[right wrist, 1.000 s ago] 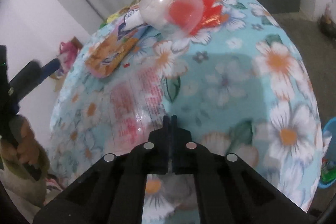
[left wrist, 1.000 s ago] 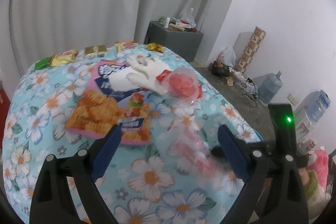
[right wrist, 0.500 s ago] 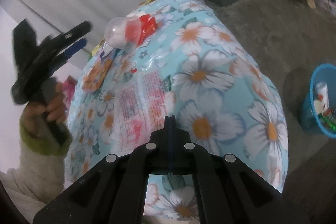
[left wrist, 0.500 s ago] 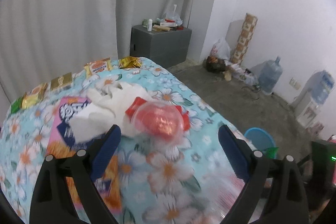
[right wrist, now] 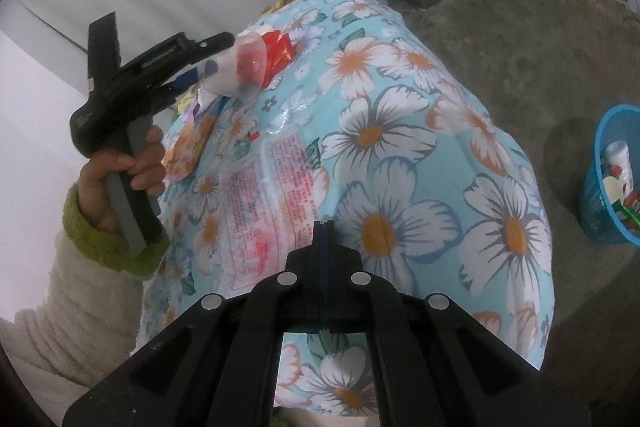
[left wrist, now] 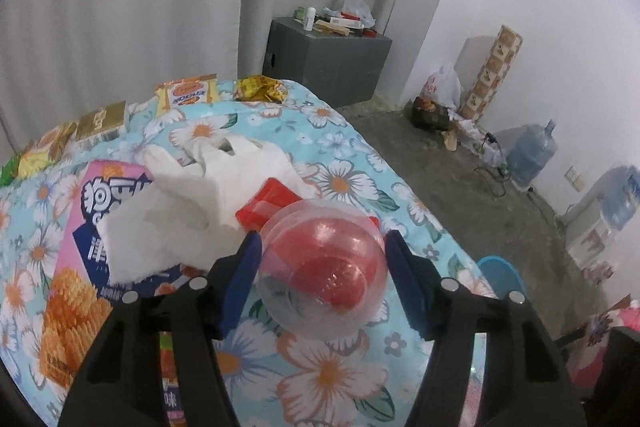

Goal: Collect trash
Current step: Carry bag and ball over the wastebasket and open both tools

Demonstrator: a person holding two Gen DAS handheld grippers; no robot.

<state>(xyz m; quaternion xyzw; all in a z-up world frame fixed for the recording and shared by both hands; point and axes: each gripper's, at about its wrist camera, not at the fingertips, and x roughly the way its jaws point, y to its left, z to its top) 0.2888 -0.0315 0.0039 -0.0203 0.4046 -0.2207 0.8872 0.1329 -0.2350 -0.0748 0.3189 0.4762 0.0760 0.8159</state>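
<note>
A clear plastic dome cup (left wrist: 324, 275) with red inside lies on the flowered tablecloth (left wrist: 340, 187). My left gripper (left wrist: 322, 279) has its blue pads on both sides of the cup, touching it. The cup also shows in the right wrist view (right wrist: 244, 67), off the cloth in the left gripper. My right gripper (right wrist: 323, 227) is shut on the edge of a clear plastic wrapper with red print (right wrist: 260, 195) that lies on the cloth. A white crumpled tissue (left wrist: 192, 203) and a red wrapper (left wrist: 268, 203) lie behind the cup.
A pink chip bag (left wrist: 88, 267) lies at the left. Several snack packets (left wrist: 188, 95) line the far table edge. A blue trash basket (right wrist: 612, 183) with trash stands on the floor at the right. A grey cabinet (left wrist: 324, 59) stands by the wall.
My left gripper moved forward to the dome cup and closed its pads onto it. My right gripper stayed shut on the clear wrapper and pulled back, with the basket coming further into view.
</note>
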